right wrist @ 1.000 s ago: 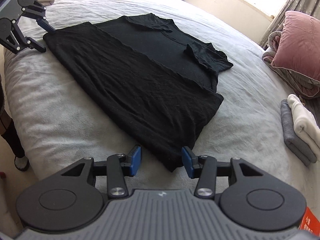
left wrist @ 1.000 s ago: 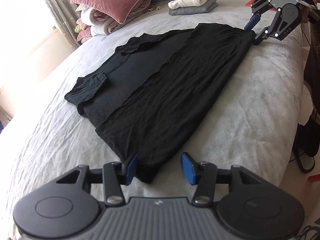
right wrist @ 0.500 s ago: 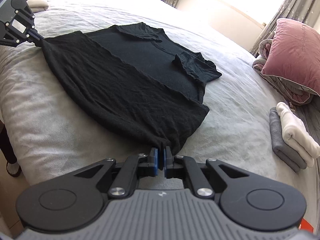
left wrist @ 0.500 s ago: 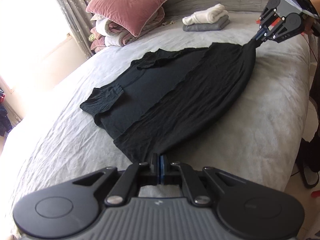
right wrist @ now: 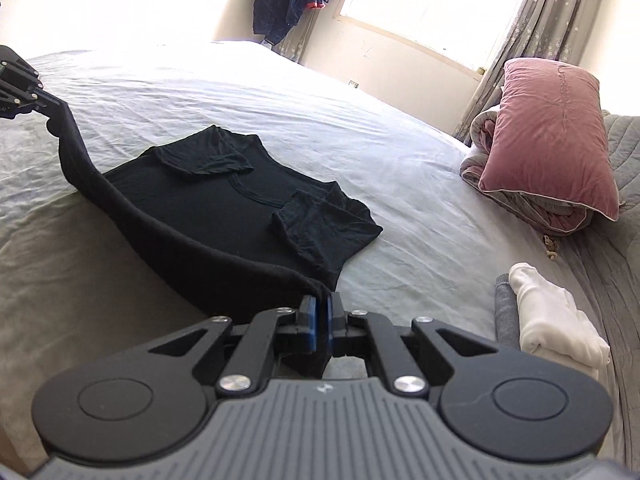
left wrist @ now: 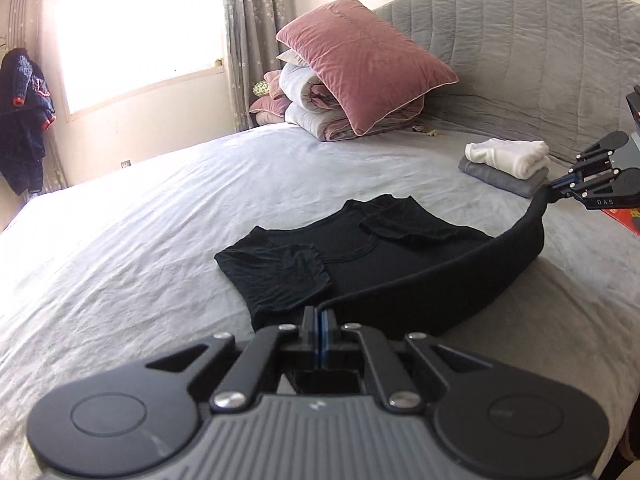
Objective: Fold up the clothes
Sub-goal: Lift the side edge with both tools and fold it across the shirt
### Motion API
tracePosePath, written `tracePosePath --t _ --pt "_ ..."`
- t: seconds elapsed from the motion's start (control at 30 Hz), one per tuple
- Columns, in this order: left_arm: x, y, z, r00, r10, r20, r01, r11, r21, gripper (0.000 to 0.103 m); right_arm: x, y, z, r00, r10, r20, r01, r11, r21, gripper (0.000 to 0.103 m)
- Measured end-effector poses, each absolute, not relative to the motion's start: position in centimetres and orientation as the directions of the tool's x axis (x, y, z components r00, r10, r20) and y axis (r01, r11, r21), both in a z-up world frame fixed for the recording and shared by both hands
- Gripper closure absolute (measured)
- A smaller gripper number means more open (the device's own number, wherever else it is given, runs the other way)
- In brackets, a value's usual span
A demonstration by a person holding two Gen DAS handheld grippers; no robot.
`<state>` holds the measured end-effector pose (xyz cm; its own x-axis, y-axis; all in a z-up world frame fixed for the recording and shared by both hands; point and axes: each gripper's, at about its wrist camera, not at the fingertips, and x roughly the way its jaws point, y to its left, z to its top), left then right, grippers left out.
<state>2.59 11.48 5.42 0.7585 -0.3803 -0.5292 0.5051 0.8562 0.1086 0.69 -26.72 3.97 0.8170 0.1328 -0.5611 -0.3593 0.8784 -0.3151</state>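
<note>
A black T-shirt [left wrist: 360,256] [right wrist: 224,200] lies on the grey bed, sleeves folded in over the chest. Its bottom hem is raised off the sheet and hangs in a curve between both grippers. My left gripper [left wrist: 320,316] is shut on one hem corner; in the right wrist view it shows at the far left [right wrist: 48,114]. My right gripper [right wrist: 320,304] is shut on the other hem corner and appears at the right edge of the left wrist view [left wrist: 554,193]. The collar end of the shirt rests flat on the bed.
A folded white garment on a folded grey one [left wrist: 508,162] [right wrist: 556,320] sits near the grey headboard [left wrist: 520,40]. A pink pillow [left wrist: 360,60] [right wrist: 548,132] lies on a rolled duvet. A dark jacket [left wrist: 26,120] hangs by the window. Grey bedsheet [left wrist: 140,220] surrounds the shirt.
Both grippers went from open around the hem corners to shut on them, then rose and carried the hem up and toward the collar. The shirt's lower half has come off the bed.
</note>
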Motion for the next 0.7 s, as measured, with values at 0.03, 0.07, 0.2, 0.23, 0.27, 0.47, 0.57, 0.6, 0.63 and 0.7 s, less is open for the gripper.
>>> tracePosePath --t 0.03,0.07,0.2,0.23,0.27,0.47,0.57,0.6,0.63,0.7 --pt "3.7 11.4 5.3 0.753 -0.376 -0.54 0.499 0.861 0.097 0.102 1.7 -26.7 4.0 0.817 0.126 -0.562 -0.351 0.882 -0.314 0.098" --pt "4.7 11.3 5.2 0.748 -0.372 -0.551 0.494 0.865 0.087 0.102 2.6 -26.8 4.0 0.818 0.118 -0.563 -0.344 0.885 -0.313 0.098" --pt "9.0 10.7 4.1 0.717 -0.354 -0.6 0.484 0.873 0.063 0.101 6.2 -26.9 3.4 0.808 0.091 -0.582 -0.323 0.895 -0.308 0.098" --pt "10.2 10.6 3.7 0.708 -0.349 -0.614 0.479 0.876 0.055 0.101 7.1 -27.0 3.1 0.802 0.086 -0.59 -0.322 0.896 -0.306 0.098" --pt "11.3 10.4 3.2 0.699 -0.343 -0.628 0.474 0.879 0.047 0.101 8.0 -27.0 2.8 0.795 0.082 -0.601 -0.321 0.898 -0.302 0.098" --pt "16.7 10.0 -0.3 0.658 -0.296 -0.693 0.4 0.916 -0.011 0.101 13.1 -27.6 0.1 0.744 0.067 -0.664 -0.294 0.926 -0.236 0.098" --pt "18.2 10.2 -1.7 0.659 -0.262 -0.705 0.337 0.941 -0.035 0.094 14.9 -27.8 -1.4 0.714 0.064 -0.697 -0.274 0.942 -0.194 0.097" --pt "18.5 10.5 -2.1 0.67 -0.245 -0.701 0.304 0.952 -0.042 0.093 15.3 -27.8 -1.8 0.709 0.057 -0.703 -0.263 0.947 -0.187 0.096" --pt "18.8 10.7 -2.2 0.681 -0.232 -0.695 0.276 0.96 -0.051 0.093 15.5 -27.9 -2.0 0.714 0.05 -0.699 -0.25 0.95 -0.187 0.092" --pt "18.9 11.0 -2.2 0.709 -0.198 -0.677 0.212 0.975 -0.064 0.093 15.9 -28.0 -2.4 0.726 0.036 -0.687 -0.225 0.956 -0.188 0.085"
